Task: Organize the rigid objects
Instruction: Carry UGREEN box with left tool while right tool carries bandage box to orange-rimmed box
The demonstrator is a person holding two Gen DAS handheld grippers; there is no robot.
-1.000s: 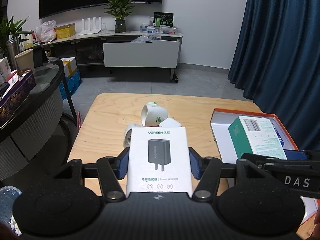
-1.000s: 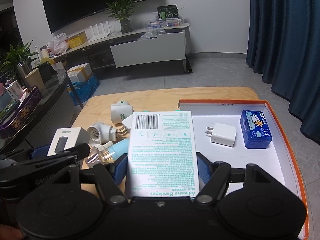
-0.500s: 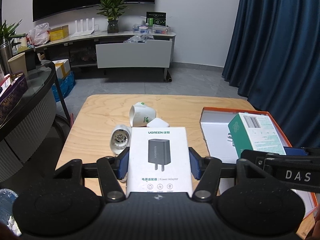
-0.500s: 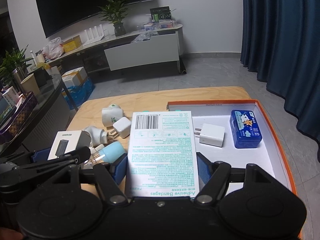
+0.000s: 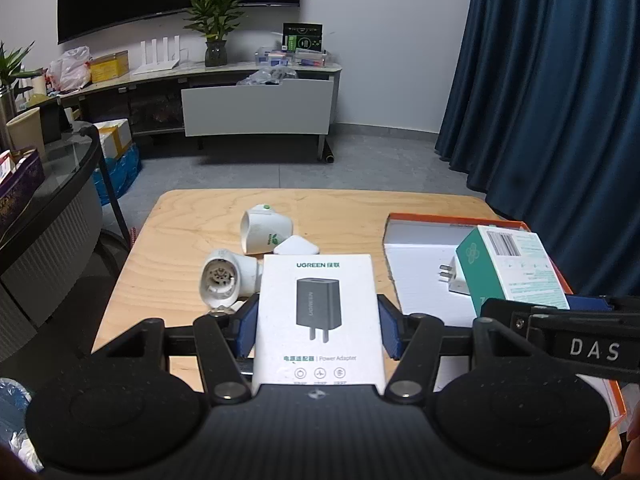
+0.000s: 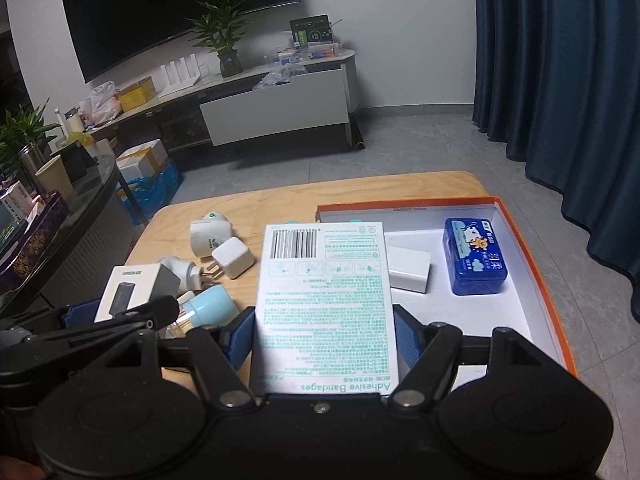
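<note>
My left gripper [image 5: 318,330] is shut on a white power adapter box [image 5: 318,316], held above the wooden table [image 5: 180,240]. My right gripper [image 6: 326,338] is shut on a white and green adhesive bandages box [image 6: 326,304], which hangs over the left part of the orange-rimmed white tray [image 6: 532,240]. In the left wrist view the bandages box [image 5: 508,268] shows at the right over the tray [image 5: 420,256]. Inside the tray lie a white charger [image 6: 410,270] and a blue case [image 6: 474,262].
Loose on the table left of the tray are a white plug-in device with a green leaf [image 6: 208,236], a small white cube charger [image 6: 232,258], a white round plug [image 5: 224,282] and a light blue capped item [image 6: 210,310]. A dark glass table [image 5: 48,184] stands at the left.
Both views have drifted slightly, so the table objects sit a little further left in frame. Both boxes stay clamped in the jaws.
</note>
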